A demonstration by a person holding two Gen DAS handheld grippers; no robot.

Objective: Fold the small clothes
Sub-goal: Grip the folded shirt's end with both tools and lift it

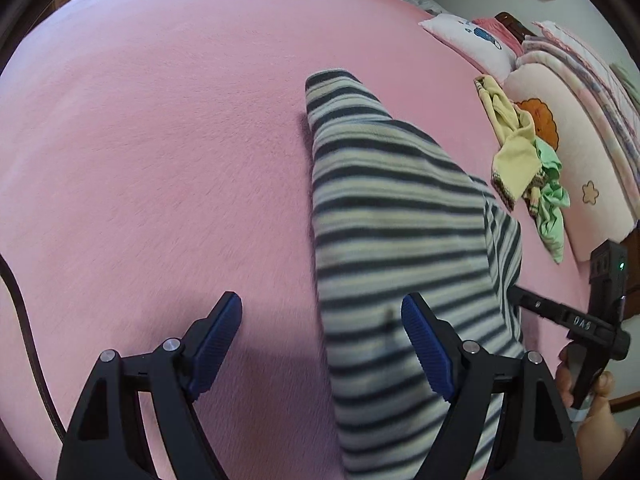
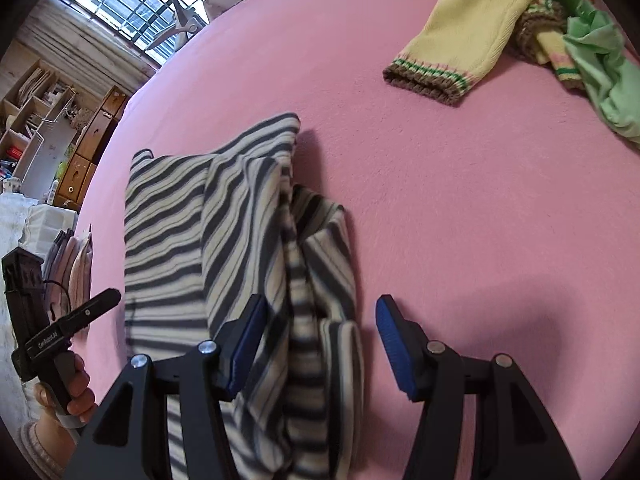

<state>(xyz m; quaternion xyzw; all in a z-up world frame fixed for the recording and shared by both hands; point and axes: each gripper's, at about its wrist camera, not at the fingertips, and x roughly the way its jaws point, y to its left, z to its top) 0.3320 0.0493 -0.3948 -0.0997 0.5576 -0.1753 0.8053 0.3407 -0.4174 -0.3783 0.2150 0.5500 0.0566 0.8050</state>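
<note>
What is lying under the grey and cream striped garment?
The grey and cream striped garment lies on the pink fleece bed cover, which shows all around it. Whether anything else is beneath its folded layers cannot be seen.

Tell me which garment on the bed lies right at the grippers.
The striped garment: grey and cream, it lies under both open grippers, right gripper and left gripper. The yellow sweater and green garment lie farther off.

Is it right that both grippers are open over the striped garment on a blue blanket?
Not quite: the blanket is pink, as both wrist views show. The rest holds: the left gripper and right gripper are open over the striped garment.
</note>
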